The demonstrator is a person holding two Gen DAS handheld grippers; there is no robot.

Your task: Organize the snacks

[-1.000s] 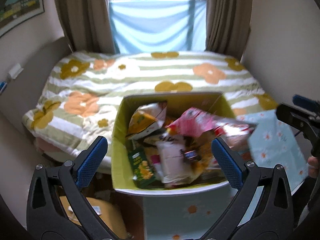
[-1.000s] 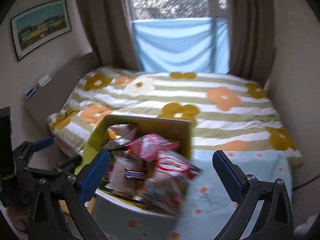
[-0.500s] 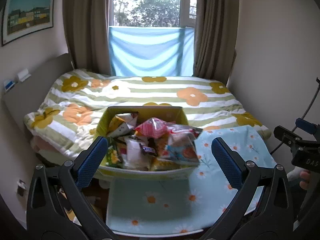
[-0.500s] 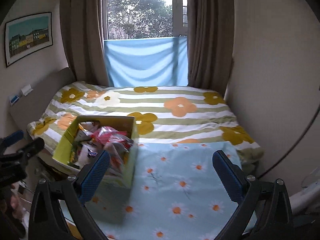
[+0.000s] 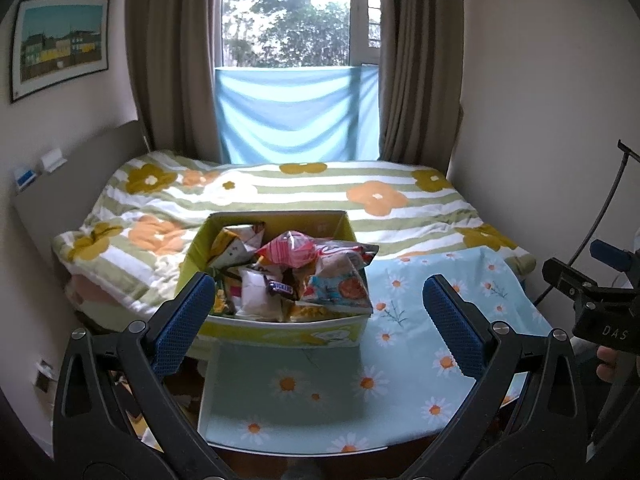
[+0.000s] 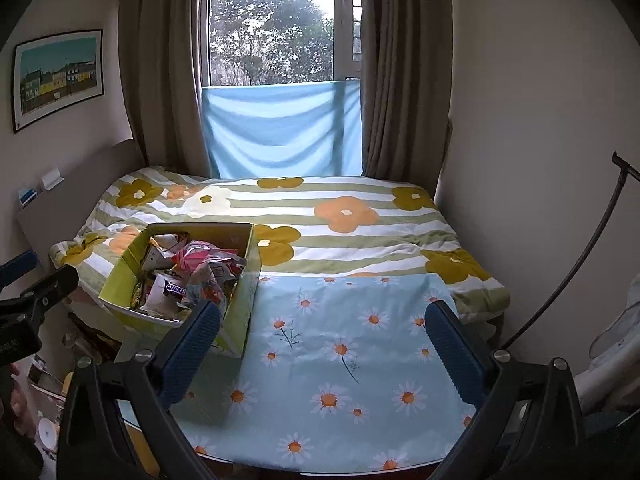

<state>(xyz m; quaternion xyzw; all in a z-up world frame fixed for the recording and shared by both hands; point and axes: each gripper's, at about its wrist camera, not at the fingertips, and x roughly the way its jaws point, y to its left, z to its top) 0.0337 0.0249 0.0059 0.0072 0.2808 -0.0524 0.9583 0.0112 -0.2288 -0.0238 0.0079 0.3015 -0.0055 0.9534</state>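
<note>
A yellow-green cardboard box (image 5: 280, 336) heaped with snack packets (image 5: 296, 276) stands at the far left of a table under a light-blue daisy cloth (image 5: 320, 400). A pink packet (image 5: 290, 252) lies on top and a dark candy bar (image 5: 280, 288) sits in the middle. The box also shows in the right wrist view (image 6: 240, 312), to the left. My left gripper (image 5: 320, 320) is open and empty, held back from the box. My right gripper (image 6: 322, 340) is open and empty above the bare cloth (image 6: 360, 360), right of the box.
A bed with a striped flower quilt (image 5: 320, 196) lies behind the table, under a curtained window. A wall (image 6: 540, 160) stands close on the right. A cable (image 6: 568, 272) hangs at the right. Clutter lies on the floor left of the table (image 6: 52, 400).
Both grippers have pulled back and up from the box, so it looks smaller and farther. The right gripper has swung right over the cloth. Both stay open and empty.
</note>
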